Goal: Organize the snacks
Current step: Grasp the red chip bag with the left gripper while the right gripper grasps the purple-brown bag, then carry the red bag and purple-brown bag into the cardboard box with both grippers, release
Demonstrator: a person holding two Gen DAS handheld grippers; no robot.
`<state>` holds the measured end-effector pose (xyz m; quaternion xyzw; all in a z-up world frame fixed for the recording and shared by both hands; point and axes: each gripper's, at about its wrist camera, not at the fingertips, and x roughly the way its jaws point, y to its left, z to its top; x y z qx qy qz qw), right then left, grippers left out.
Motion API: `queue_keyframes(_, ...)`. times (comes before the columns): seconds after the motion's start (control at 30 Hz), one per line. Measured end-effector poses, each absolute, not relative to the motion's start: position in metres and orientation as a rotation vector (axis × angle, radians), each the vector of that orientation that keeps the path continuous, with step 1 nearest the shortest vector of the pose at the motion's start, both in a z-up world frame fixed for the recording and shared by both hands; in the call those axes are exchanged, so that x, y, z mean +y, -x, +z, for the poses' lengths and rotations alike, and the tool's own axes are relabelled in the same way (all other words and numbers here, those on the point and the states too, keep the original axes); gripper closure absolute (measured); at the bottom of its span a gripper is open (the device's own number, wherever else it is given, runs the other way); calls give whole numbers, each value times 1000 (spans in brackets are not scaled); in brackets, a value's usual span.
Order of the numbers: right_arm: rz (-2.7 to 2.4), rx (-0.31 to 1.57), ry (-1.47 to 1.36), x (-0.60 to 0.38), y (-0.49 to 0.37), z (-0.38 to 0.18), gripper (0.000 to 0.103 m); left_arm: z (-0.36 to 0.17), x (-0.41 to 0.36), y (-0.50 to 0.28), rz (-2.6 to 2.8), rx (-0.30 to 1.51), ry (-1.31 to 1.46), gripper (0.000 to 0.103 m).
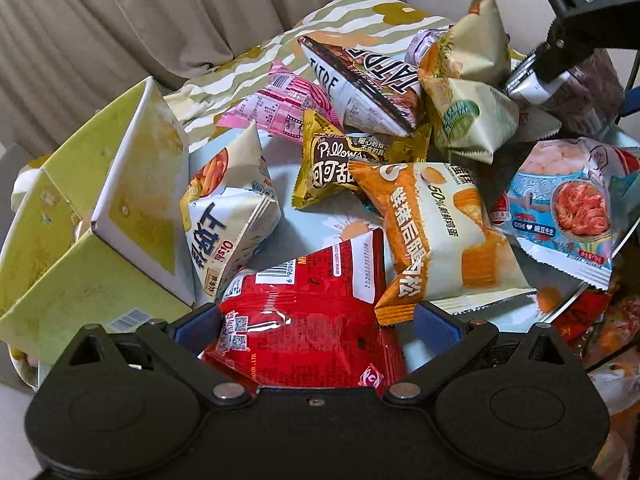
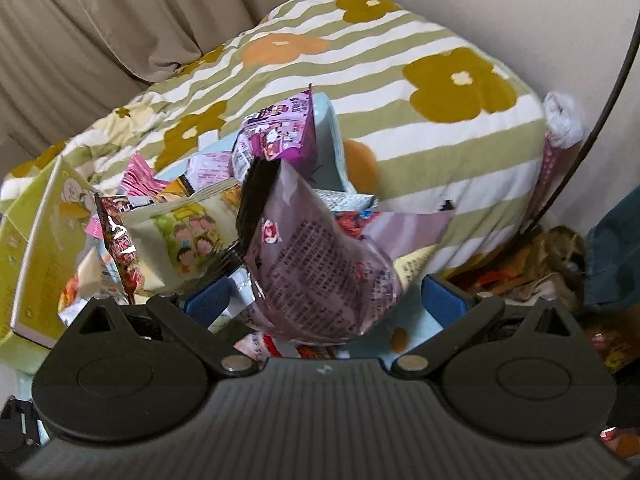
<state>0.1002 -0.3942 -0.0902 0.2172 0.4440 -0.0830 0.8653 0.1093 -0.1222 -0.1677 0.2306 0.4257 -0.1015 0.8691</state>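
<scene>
A heap of snack packets covers a light blue surface. My left gripper is open, and a red packet lies between its blue pads, close to the camera. My right gripper is open too. A blurred purple packet is tilted in the gap between its pads, clear of the right pad. The left wrist view shows the right gripper at the top right, above that purple packet. A yellow-green carton stands open at the left.
The heap includes a white Oishi packet, a yellow Pillow packet, an orange-and-white packet and a blue packet. A striped flower quilt rises behind, with a beige curtain beyond. More clutter lies at the right edge.
</scene>
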Motion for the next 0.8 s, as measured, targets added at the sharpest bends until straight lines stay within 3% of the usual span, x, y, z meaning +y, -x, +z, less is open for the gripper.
queue_keyframes(0.33,-124,888,-504,-402,-112,-99,0,-182,-119,-106,-180,894,-622,1)
queue_keyframes(0.37,-121,881,-498,-401,-112,-99,0,-182,-117,-107,-178,892,-610,3)
queue_keyframes(0.47,-112,864,-473,-398,-111,-98,0,-181,-109,-110,-153,894,-602,26)
queue_keyframes(0.53,-109,847,-464,-397,-108,-97,0,-179,-104,-113,-155,900,-575,27)
queue_keyframes(0.67,-102,839,-477,-400,-105,-95,13,-174,-99,-113,-156,904,-535,33)
queue_keyframes(0.8,-107,833,-477,-401,-102,-93,17,-168,-99,-109,-163,898,-508,40)
